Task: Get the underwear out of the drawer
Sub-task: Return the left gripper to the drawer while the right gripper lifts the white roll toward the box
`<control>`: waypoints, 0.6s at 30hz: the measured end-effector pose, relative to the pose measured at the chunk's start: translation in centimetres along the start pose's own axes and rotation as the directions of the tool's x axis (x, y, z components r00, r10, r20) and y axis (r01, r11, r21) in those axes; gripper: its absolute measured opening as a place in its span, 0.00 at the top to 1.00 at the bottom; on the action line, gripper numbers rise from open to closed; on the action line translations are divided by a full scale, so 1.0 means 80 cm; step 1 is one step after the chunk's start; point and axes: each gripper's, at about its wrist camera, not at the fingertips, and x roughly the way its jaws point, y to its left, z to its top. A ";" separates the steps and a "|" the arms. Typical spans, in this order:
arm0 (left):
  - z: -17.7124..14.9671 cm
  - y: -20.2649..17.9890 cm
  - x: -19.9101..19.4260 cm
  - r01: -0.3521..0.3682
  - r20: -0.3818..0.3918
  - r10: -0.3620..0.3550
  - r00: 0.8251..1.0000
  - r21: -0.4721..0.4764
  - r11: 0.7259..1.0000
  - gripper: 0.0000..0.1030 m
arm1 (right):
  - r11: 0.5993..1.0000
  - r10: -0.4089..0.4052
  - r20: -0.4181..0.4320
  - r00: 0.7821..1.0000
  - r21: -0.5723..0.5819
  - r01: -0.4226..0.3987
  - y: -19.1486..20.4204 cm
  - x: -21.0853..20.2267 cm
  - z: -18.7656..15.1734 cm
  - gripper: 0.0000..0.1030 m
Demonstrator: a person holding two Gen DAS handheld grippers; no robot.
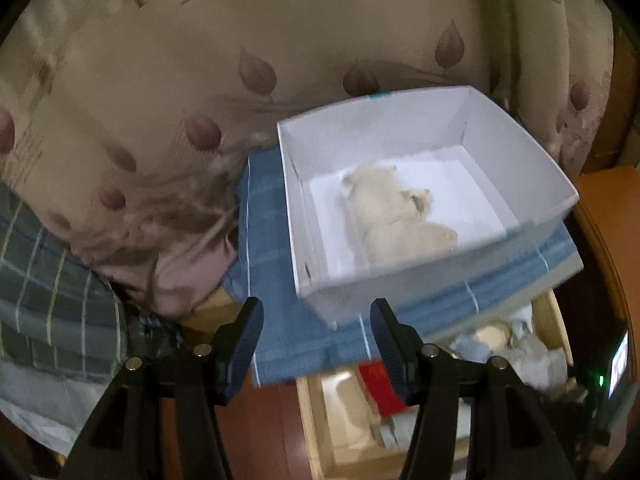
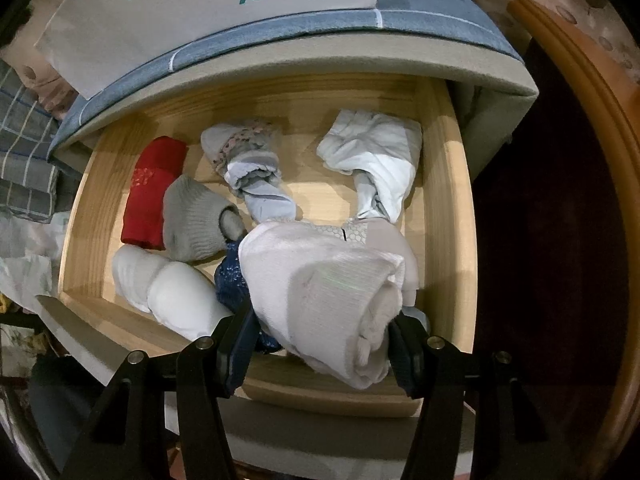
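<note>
Pale matt wooden drawer (image 2: 452, 200), ribbed knit cloth roll (image 2: 332, 304), smooth white cardboard box (image 1: 520, 148)

The drawer (image 2: 448, 184) is open, made of light wood. A big pale pink roll (image 2: 332, 300) of underwear sits at about 5 o'clock in it, between the right jaws. A red fold (image 2: 154, 188) lies at 9 o'clock, a white bundle (image 2: 376, 160) at 2 o'clock. Two cream pieces (image 1: 396, 212) lie in the white box (image 1: 520, 152).

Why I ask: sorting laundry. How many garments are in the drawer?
7: red roll, grey roll, white roll at left; floral-trimmed bundle mid-back; white bundle back-right; navy piece beside pinkish roll gripped by right fingers. Others may hide.
</note>
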 end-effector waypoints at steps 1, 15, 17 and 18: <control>-0.012 0.000 0.002 0.005 -0.007 -0.005 1.000 -0.012 1.000 0.45 | 1.000 -0.003 0.003 1.000 0.001 0.003 0.000 -0.001 0.000 0.47; -0.184 -0.019 0.079 -0.013 -0.137 -0.019 0.990 -0.228 0.974 0.45 | 1.000 -0.019 0.068 0.998 0.001 0.018 0.001 -0.017 -0.004 0.47; -0.199 -0.023 0.090 -0.022 -0.151 -0.017 0.988 -0.252 0.967 0.45 | 1.000 -0.014 0.078 0.997 0.005 0.013 0.001 -0.020 -0.005 0.47; -0.206 -0.025 0.096 -0.030 -0.159 -0.011 0.987 -0.254 0.967 0.45 | 1.000 -0.013 0.087 0.996 0.007 0.012 0.000 -0.022 -0.005 0.47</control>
